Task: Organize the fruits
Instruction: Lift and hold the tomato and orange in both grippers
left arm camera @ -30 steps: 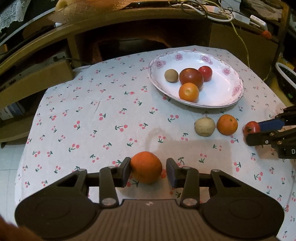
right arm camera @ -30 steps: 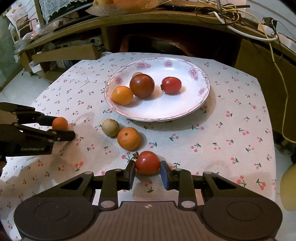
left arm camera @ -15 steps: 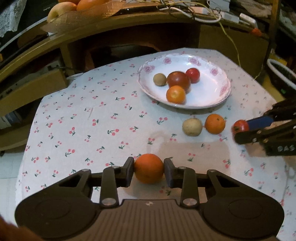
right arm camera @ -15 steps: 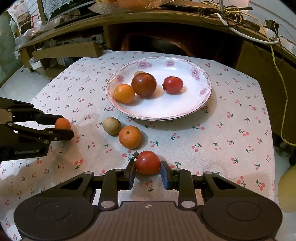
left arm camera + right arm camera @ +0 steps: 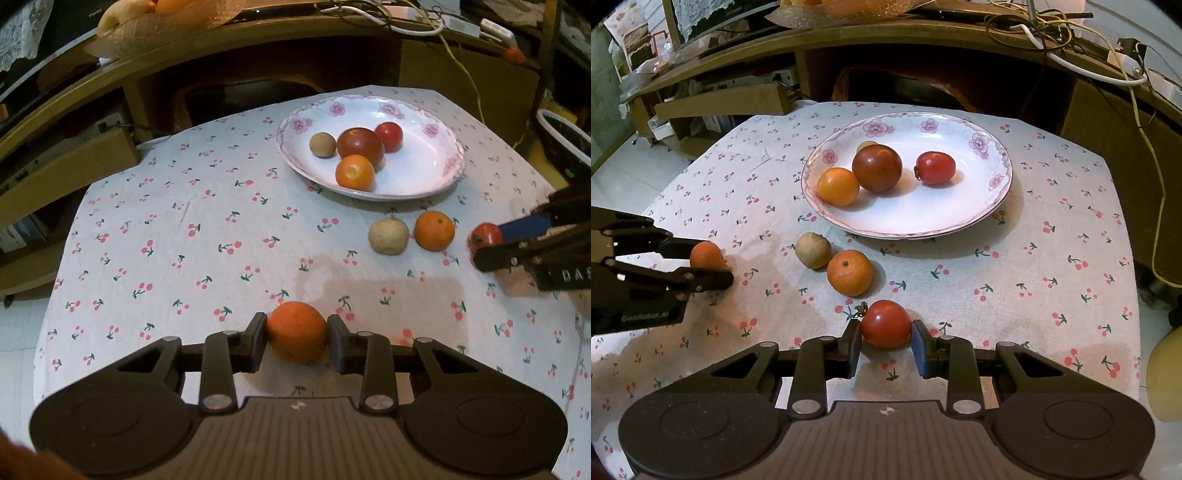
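My left gripper is shut on an orange, held just above the cherry-print tablecloth near its front edge. In the right wrist view, my right gripper is shut on a red tomato with a green stem. A flowered white plate further back holds an orange fruit, a dark red tomato, a red tomato and a small brown fruit. Between plate and grippers, a pale brown fruit and a mandarin lie touching on the cloth.
A wooden desk with cables and a basket of fruit runs behind the table. A cardboard box sits at the back left. The table edge drops to a tiled floor on the left. A yellowish object shows at the right edge.
My left gripper has shut on the orange and lifted it back from the cloth. The right gripper has kept the tomato between its fingers and has risen slightly.
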